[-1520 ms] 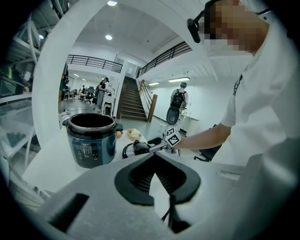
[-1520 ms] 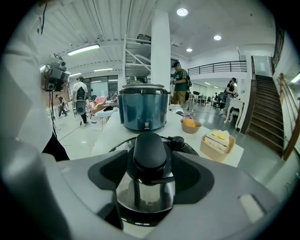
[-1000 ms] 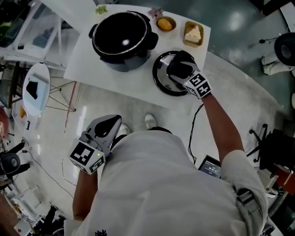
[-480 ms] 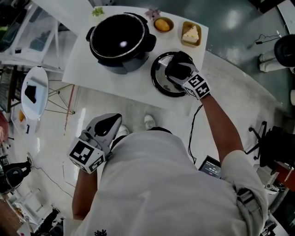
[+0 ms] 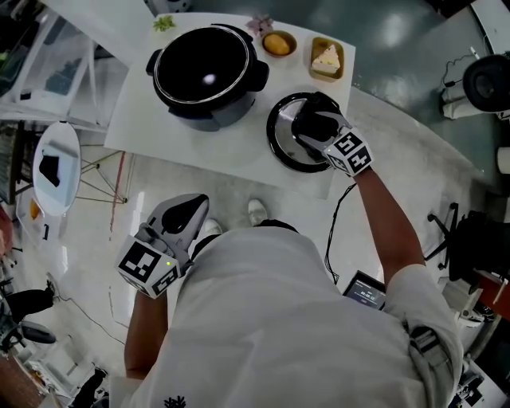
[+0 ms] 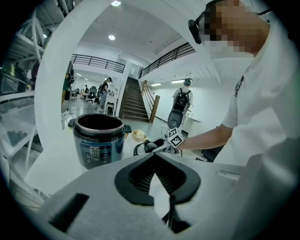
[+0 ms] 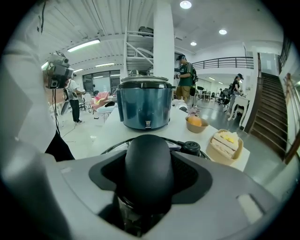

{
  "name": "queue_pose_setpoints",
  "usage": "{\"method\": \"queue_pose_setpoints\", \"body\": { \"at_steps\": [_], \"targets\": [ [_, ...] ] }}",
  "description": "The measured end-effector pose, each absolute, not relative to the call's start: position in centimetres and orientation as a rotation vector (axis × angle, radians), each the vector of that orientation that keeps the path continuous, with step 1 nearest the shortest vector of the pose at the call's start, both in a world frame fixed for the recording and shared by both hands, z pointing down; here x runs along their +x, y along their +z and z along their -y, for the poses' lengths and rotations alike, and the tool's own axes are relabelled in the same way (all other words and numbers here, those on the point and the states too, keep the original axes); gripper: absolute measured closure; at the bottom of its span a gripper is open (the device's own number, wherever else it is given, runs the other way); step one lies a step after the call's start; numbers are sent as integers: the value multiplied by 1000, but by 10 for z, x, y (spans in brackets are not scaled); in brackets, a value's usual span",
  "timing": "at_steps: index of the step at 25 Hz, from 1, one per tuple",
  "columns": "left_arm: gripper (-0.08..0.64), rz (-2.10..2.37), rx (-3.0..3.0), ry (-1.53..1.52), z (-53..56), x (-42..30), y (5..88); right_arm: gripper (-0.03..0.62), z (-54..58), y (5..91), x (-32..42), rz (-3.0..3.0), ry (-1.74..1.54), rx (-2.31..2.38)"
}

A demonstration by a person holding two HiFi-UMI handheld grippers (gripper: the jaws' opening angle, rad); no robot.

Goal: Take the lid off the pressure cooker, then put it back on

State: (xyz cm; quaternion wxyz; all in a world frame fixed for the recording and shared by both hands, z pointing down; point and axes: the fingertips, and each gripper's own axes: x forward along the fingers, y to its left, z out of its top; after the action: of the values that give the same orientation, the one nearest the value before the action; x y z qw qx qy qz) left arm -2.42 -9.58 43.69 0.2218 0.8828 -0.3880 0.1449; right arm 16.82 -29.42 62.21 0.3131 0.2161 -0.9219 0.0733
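Observation:
The dark pressure cooker (image 5: 205, 72) stands open on the white table (image 5: 151, 119), its pot empty; it also shows in the left gripper view (image 6: 99, 140) and the right gripper view (image 7: 144, 108). Its lid (image 5: 280, 143) lies flat on the table to the cooker's right. My right gripper (image 5: 316, 126) is over the lid, shut on the black lid handle (image 7: 149, 171), which fills the space between the pads. A black valve (image 7: 191, 148) sits on the lid beyond the handle. My left gripper (image 5: 182, 221) hangs off the table beside my body, shut and holding nothing (image 6: 153, 158).
Behind the lid stand a small bowl with an orange piece (image 5: 276, 44) and a tray with a cake slice (image 5: 326, 60). A little flower (image 5: 261, 24) sits at the table's far edge. A round white stand (image 5: 56, 163) is on the floor at left.

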Motion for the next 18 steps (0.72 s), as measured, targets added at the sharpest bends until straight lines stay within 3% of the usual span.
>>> {"method": "queue_pose_setpoints", "body": {
  "at_steps": [18],
  "targets": [
    [555, 972, 2548, 296, 97, -61, 421, 301, 272, 483, 206, 2427, 239, 722]
  ]
}}
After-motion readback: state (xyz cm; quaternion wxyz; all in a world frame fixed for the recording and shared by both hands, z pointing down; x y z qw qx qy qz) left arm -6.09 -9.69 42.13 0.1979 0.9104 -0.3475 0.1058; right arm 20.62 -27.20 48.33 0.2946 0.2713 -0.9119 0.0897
